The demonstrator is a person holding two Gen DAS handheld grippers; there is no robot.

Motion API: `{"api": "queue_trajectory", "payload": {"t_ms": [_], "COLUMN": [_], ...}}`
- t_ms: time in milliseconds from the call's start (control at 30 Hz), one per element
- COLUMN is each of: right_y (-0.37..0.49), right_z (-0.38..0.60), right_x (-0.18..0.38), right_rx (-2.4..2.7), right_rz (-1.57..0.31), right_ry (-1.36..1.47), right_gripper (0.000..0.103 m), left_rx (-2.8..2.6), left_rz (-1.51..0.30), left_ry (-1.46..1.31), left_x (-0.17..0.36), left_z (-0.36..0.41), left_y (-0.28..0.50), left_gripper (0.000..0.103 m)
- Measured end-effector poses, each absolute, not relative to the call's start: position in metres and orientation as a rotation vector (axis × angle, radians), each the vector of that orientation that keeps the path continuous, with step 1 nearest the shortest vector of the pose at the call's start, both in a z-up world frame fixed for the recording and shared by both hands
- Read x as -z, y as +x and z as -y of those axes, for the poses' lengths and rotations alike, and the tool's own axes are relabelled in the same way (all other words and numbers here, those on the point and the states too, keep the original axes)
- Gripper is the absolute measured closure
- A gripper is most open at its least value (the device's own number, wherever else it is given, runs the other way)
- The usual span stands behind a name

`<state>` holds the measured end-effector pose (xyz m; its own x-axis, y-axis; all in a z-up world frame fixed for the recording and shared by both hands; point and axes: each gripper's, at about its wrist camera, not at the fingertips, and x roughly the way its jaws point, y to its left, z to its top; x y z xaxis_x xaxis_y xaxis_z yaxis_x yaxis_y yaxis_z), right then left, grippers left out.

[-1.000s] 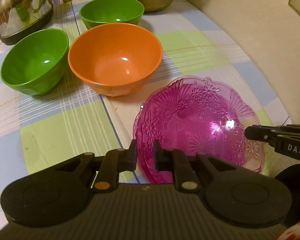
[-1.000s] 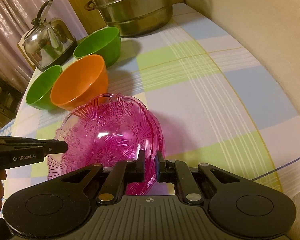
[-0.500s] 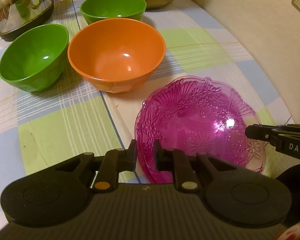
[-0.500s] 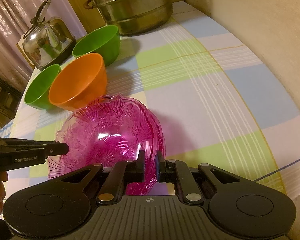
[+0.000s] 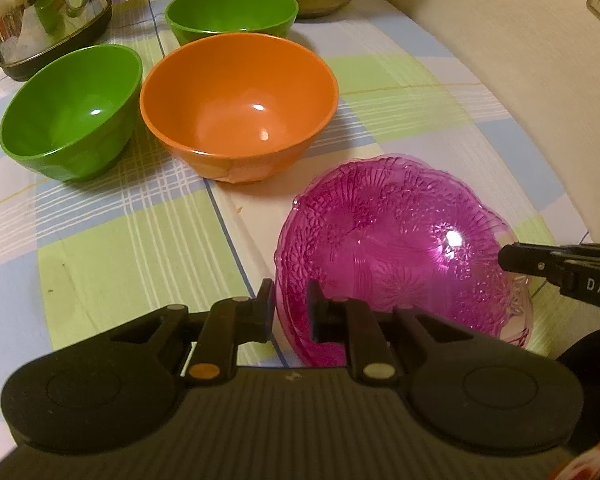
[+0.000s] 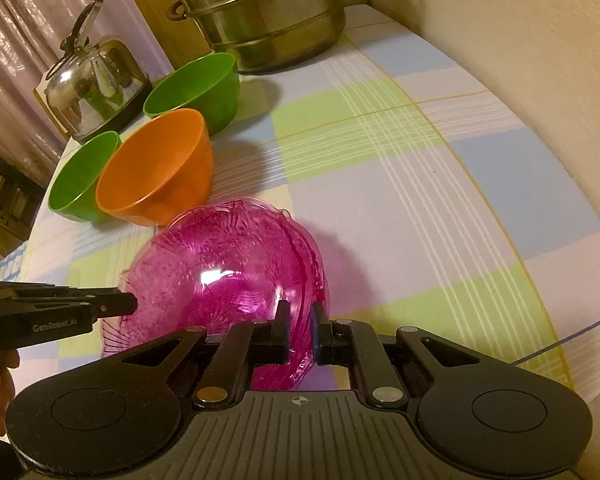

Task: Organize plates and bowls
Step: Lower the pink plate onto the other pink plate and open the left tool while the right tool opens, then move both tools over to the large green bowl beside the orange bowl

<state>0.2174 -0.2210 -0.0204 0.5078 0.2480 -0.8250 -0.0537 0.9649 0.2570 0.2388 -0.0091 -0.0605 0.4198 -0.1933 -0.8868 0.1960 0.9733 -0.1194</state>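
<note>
The near rim of the pink glass plate [image 5: 400, 240] is hidden behind both gripper bodies, and it may be more than one plate stacked; the edges are hard to separate. The left gripper [image 5: 290, 308] reaches in low from the plate's left side, the right gripper [image 6: 300, 334] from the opposite side, each narrowly closed on the rim. The plate is tilted on the checked tablecloth [image 6: 420, 208], just beside the orange bowl [image 5: 238, 104], with two green bowls [image 5: 70, 104] beyond.

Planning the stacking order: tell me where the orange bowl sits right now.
The orange bowl sits centre-left in the left wrist view, between two green bowls, just beyond the pink glass plates.
</note>
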Motion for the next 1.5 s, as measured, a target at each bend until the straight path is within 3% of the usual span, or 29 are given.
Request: {"api": "queue_trajectory", "payload": {"t_ms": [433, 500, 567, 633, 1500], "right_y": [0.217, 0.216, 0.215, 0.213, 0.199], "right_z": [0.225, 0.225, 0.225, 0.226, 0.221], "right_x": [0.019, 0.016, 0.013, 0.009, -0.032], "right_rx": [-0.166, -0.164, -0.161, -0.155, -0.181], "right_rz": [-1.011, -1.001, -0.989, -0.974, -0.906], "right_ry": [0.214, 0.214, 0.214, 0.219, 0.229], "right_gripper": [0.090, 0.083, 0.056, 0.048, 0.046], "left_rx": [0.224, 0.220, 0.220, 0.218, 0.148], "left_rz": [-1.073, -1.068, -1.063, -1.058, -0.979], "left_ry": [-0.030, -0.038, -0.048, -0.051, -0.123], "left_x": [0.053, 0.051, 0.049, 0.046, 0.004], "left_z": [0.004, 0.002, 0.000, -0.002, -0.049], "left_y": [0.241, 0.241, 0.241, 0.240, 0.223], "left_gripper": [0.084, 0.082, 0.081, 0.080, 0.037]}}
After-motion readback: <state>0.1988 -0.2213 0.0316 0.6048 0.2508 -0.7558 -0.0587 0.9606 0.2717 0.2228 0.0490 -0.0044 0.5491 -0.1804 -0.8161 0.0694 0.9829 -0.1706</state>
